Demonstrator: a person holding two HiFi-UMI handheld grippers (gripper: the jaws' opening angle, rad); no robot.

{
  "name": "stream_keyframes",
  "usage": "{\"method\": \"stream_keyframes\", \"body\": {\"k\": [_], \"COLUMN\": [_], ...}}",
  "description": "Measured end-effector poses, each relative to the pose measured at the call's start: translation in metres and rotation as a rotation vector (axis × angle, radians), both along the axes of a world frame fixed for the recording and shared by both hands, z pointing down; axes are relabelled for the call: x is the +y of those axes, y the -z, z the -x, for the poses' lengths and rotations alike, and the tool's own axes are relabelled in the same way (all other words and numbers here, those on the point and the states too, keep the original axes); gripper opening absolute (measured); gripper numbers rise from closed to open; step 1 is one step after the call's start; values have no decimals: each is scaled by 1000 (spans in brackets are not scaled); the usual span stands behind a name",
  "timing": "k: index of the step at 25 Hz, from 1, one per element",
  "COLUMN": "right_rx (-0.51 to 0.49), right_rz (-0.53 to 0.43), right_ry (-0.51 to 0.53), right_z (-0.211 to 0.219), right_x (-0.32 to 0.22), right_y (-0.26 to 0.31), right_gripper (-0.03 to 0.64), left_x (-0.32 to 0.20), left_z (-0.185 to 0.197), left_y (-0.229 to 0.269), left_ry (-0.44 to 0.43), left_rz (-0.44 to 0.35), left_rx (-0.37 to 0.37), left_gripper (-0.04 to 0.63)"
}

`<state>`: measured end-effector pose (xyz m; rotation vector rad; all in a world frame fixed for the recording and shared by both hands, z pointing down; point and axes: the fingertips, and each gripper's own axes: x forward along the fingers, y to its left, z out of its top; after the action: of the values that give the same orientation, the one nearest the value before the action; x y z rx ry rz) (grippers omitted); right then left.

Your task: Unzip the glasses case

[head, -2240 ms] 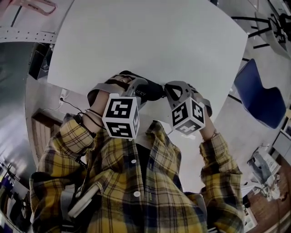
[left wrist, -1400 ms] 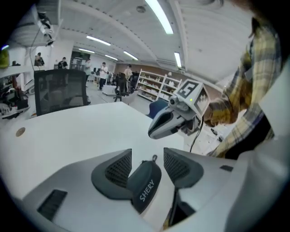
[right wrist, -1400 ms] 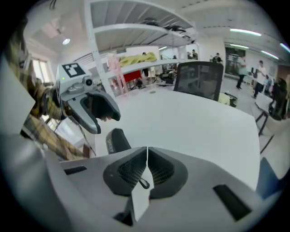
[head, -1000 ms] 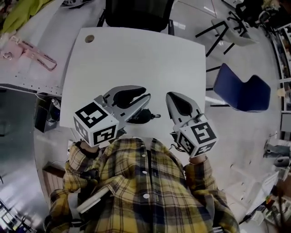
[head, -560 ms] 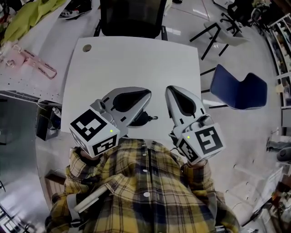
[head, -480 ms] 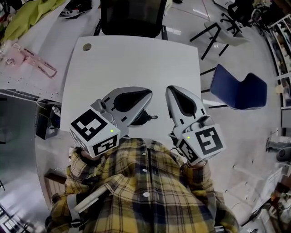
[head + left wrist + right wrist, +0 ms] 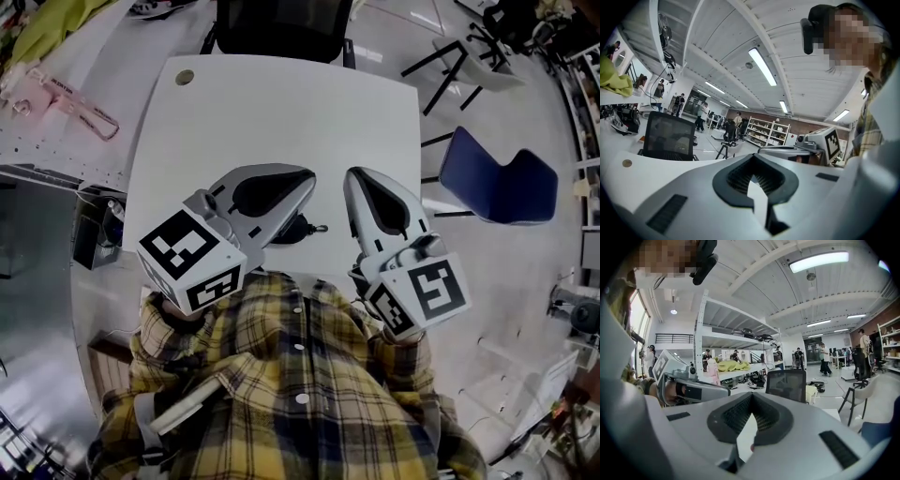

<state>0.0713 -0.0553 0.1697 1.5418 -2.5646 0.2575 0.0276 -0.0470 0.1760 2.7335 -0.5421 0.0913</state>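
Note:
The black glasses case [image 7: 298, 231] lies on the white table [image 7: 281, 112] near its front edge, its zip pull [image 7: 322, 229] sticking out to the right. The left gripper [image 7: 306, 180] hangs above the case and hides most of it. Its jaws are shut with nothing between them; in the left gripper view [image 7: 752, 158] only white table shows through the slit. The right gripper [image 7: 357, 180] hovers to the right of the case, apart from it, also shut and empty [image 7: 751, 397]. Both point roughly level, away from the person.
A black office chair [image 7: 281, 23] stands at the table's far side and a blue chair [image 7: 497, 178] to the right. A cable hole [image 7: 185, 78] sits in the far left corner. A neighbouring bench at the left carries a pink tool [image 7: 66, 103].
Both grippers have risen off the case toward the camera, and the left jaws have closed. The case stays on the table.

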Motion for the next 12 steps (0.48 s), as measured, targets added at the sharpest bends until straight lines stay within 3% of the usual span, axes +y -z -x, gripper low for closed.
{"method": "stream_keyframes", "body": {"k": [12], "right_rx": [19], "right_rz": [14], "right_ry": [7], "right_z": [-1], "right_x": [0], "right_y": [-2], "right_gripper": [-2], "left_x": [-8], "left_z": [0], "left_y": [13], "left_ry": [-4], "left_rz": [-47], "left_rx": [-26], "left_gripper": [6]}}
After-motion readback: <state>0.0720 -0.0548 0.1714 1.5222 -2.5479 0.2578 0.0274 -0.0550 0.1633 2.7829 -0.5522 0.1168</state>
